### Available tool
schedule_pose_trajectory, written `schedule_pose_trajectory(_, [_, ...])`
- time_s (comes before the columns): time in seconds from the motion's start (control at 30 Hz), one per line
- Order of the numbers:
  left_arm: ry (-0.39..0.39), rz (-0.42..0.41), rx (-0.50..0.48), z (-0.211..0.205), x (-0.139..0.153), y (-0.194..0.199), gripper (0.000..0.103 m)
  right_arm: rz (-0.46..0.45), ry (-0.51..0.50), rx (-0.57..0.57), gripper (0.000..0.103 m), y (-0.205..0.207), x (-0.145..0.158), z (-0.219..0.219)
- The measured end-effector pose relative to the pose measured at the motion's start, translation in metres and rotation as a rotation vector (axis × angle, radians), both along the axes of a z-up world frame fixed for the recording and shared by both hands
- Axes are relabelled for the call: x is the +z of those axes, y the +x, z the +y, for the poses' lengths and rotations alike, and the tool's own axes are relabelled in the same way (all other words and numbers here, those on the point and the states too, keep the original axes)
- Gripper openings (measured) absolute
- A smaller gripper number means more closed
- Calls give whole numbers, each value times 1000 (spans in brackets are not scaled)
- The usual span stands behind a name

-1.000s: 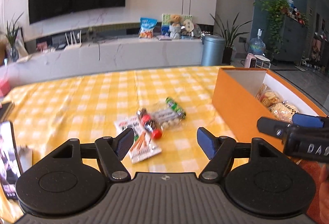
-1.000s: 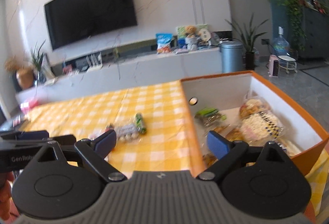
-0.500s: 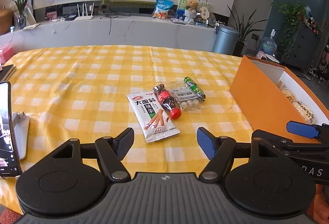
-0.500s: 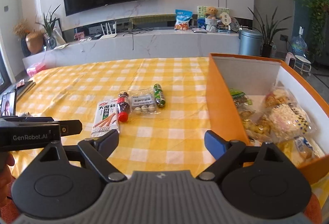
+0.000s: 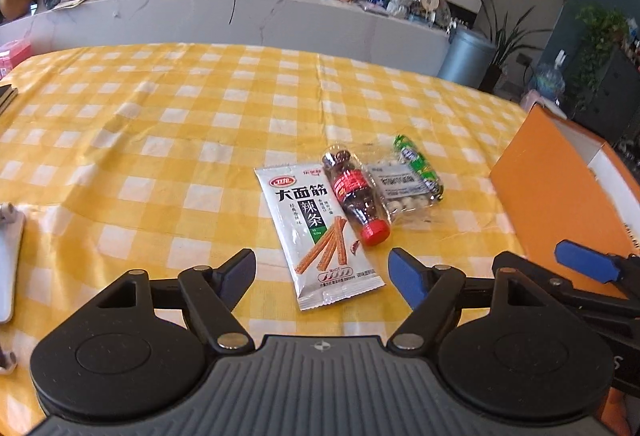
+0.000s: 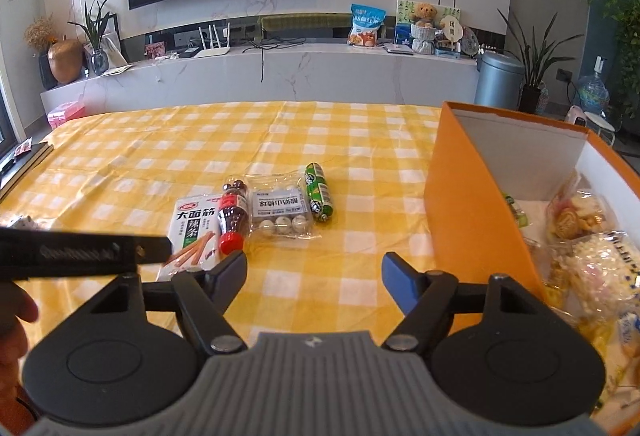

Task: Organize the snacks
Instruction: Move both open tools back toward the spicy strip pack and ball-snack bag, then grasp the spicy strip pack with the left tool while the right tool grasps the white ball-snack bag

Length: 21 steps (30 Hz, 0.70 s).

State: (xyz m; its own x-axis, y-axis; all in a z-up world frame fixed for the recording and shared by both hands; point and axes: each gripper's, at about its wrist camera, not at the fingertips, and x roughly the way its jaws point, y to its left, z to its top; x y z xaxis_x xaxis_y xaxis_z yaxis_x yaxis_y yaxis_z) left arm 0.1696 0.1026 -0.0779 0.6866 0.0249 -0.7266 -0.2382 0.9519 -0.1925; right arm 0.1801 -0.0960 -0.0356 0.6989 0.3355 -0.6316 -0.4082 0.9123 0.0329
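Several snacks lie side by side on the yellow checked tablecloth point(image 5: 160, 123): a white spicy-stick packet point(image 5: 316, 228), a small cola bottle with a red cap point(image 5: 354, 193), a clear pack of white balls point(image 5: 400, 191) and a green wrapped roll point(image 5: 418, 163). My left gripper point(image 5: 322, 276) is open and empty, just short of the packet's near end. My right gripper point(image 6: 312, 276) is open and empty, to the right of the snacks. The same snacks show in the right wrist view: packet point(image 6: 190, 224), bottle point(image 6: 232, 215), clear pack point(image 6: 280, 213), roll point(image 6: 319, 191).
An orange box point(image 6: 472, 211) with white inside stands at the right and holds several bagged snacks point(image 6: 592, 256). Its wall shows in the left wrist view point(image 5: 552, 187). A phone edge point(image 5: 8, 252) lies at the far left. A book point(image 6: 20, 159) lies at the table's left edge.
Both grippers have tilted down and moved closer to the snacks. The snacks now sit nearer and larger in both views. Both grippers stayed open.
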Motion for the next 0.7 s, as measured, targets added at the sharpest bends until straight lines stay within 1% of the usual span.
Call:
schedule_pose_trajectory(0.07, [0,21,4,-2,-7,9,89,11,1,-8,73,8,-5,1])
schedule_pose_trajectory(0.2, [-26,47,13,-6,-18,21,89,40,6,-24,74,23,-16,0])
schedule_pose_trajectory(0.33, [-21,69,48,-10,-28,31,91,64,16,-40,74,34,-25,-2])
schedule_pose_trajectory(0.4, [11,53,52,-14,-28,32,93,71,23,-42,74,37,-29,-3])
schedule_pose_trajectory(0.57, [100,59,38,-23,-29,35,93,83,27,-29,74,42,-37,-1])
schedule_pose_trajectory(0.63, [137,65,32,-23,-30,33,90,80,26,-31,75,44,-38,1])
schedule_pose_trajectory(0.67, [140,65,33,-22,-29,32,89,75,26,-34,80,45,-38,1])
schedule_pose_trajectory(0.7, [135,61,35,-20,-29,29,86,68,27,-35,82,45,-37,2])
